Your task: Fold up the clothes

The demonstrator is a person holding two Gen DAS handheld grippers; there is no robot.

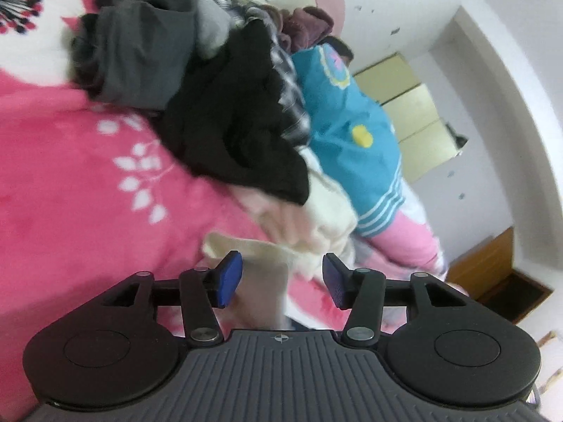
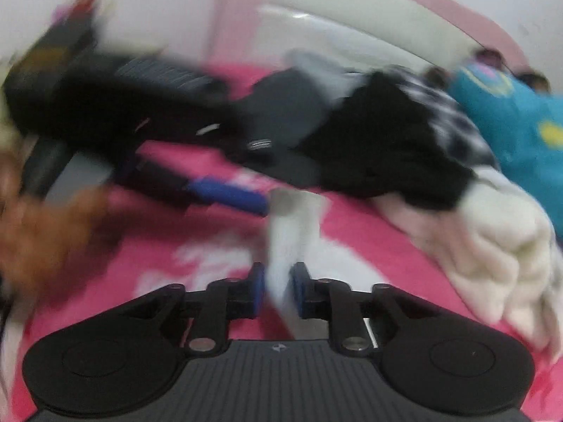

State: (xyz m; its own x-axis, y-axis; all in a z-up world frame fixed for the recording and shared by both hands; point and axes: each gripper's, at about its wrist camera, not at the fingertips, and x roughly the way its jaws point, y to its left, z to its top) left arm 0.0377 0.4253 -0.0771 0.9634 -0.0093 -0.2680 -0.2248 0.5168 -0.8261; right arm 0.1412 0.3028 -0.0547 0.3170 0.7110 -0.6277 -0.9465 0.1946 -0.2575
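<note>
A heap of unfolded clothes [image 1: 225,81] lies on a bed covered by a plush pink blanket [image 1: 70,183] printed with white leaf sprigs and large white blooms. The pile mixes textures: a slack dark grey garment [image 1: 140,49] at the far end, a matte black knit [image 1: 239,130] slumped across the middle, a strip of black-and-white checked cloth [image 1: 292,84] along its edge, and a thick cream fleece [image 1: 330,218] bunched in soft rolls nearest the cameras. Beside the heap, at the bed's edge, stands a person in a teal top [image 1: 348,112] with a yellow patch, striped hem and pink trousers.

A narrow white strip of cloth [image 2: 285,246], possibly a sock, smeared by motion blur, runs up from between the blue ribbed pads of the right gripper [image 2: 278,290]; its jaws stand narrow with the strip between them, and the blur leaves it unclear whether the pads press on it. In the left wrist view the same pale strip [image 1: 267,288] lies between the left gripper [image 1: 283,281] jaws, which stand about half open, pads clear of the fabric. From the right wrist view the left gripper [image 2: 228,193] shows as a dark blur, its blue fingertip touching the strip's far end.
</note>
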